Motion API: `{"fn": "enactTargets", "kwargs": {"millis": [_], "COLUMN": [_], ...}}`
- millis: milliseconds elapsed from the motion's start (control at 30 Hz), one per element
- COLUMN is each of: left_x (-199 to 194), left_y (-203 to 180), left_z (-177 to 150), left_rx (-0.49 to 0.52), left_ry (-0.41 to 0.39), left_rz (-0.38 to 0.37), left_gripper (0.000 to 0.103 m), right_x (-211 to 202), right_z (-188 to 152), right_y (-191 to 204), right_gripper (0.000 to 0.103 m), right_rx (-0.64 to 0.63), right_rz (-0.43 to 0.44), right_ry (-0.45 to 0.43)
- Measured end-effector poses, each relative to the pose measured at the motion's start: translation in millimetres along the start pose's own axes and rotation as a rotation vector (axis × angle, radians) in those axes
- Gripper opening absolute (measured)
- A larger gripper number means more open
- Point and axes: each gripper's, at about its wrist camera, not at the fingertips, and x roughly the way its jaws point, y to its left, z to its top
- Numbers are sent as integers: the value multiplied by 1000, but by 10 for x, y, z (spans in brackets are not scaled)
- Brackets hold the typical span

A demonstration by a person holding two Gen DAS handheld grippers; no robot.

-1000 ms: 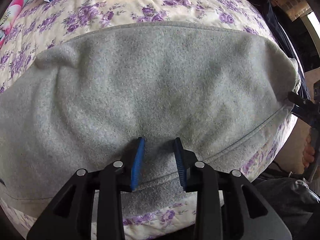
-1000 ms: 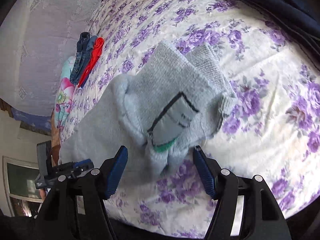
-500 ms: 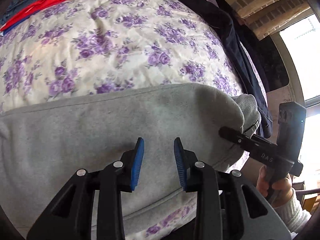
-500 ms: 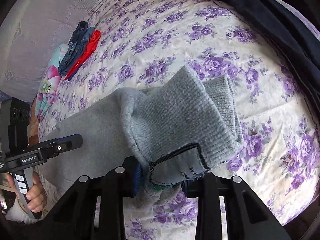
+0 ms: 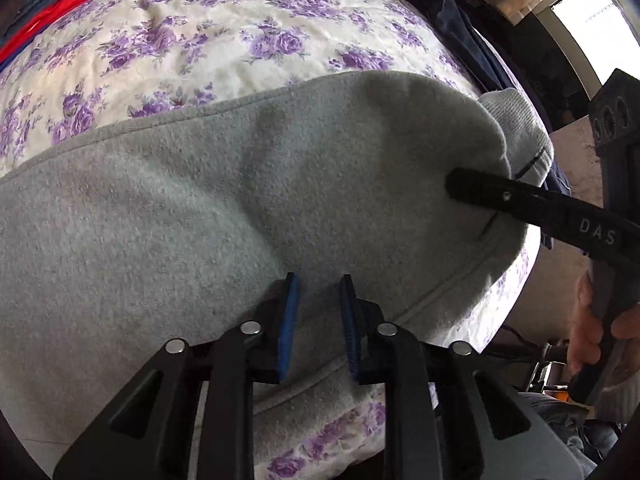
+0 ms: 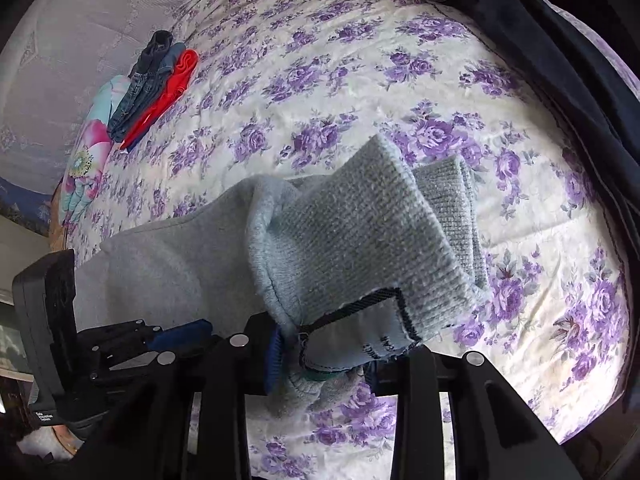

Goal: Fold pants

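Grey fleece pants lying across floral bedspread; left gripper parted over the fabric, gripping nothing; right gripper pinching the ribbed cuffs; possibly slipping free, bunching under an uneven lift; folded clothes stacked far off; window beyond.

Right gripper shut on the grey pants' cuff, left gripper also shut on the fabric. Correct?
Not quite. The left gripper is open over the pants, as the left wrist view shows. The right gripper is shut on the cuff.
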Motion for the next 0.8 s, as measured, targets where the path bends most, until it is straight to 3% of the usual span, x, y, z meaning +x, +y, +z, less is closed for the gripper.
{"fn": "enactTargets", "kwargs": {"millis": [33, 233, 367, 433, 500, 567, 667, 800], "left_x": [-12, -430, -441, -535, -744, -1010, -1177, -961], "left_y": [41, 331, 599, 816, 1116, 1509, 2097, 2565], "left_z": [-12, -144, -326, -472, -655, -853, -1090, -1238], "left_rx": [-15, -122, -173, -242, -336, -430, -579, -645], "left_ry": [-4, -123, -87, -107, -161, -218, -238, -193], "left_rz": [5, -80, -63, -71, -50, 24, 102, 11], "left_gripper": [0, 0, 0, 0, 0, 0, 0, 1], "right_x": [-52, -417, -498, -487, -370, -164, 252, 872], "right_z": [8, 138, 188, 182, 146, 60, -158, -472], "right_y": [78, 742, 1287, 1622, 1954, 2271, 2694, 3002], "right_gripper": [32, 31, 31, 32, 32, 32, 31, 32], "right_rx": [-33, -239, -380, -472, -559, -648, -776, -889], "right_rz": [-11, -9, 46, 68, 65, 25, -3, -62], "right_ry": [-14, -82, -83, -73, -52, -41, -13, 69]}}
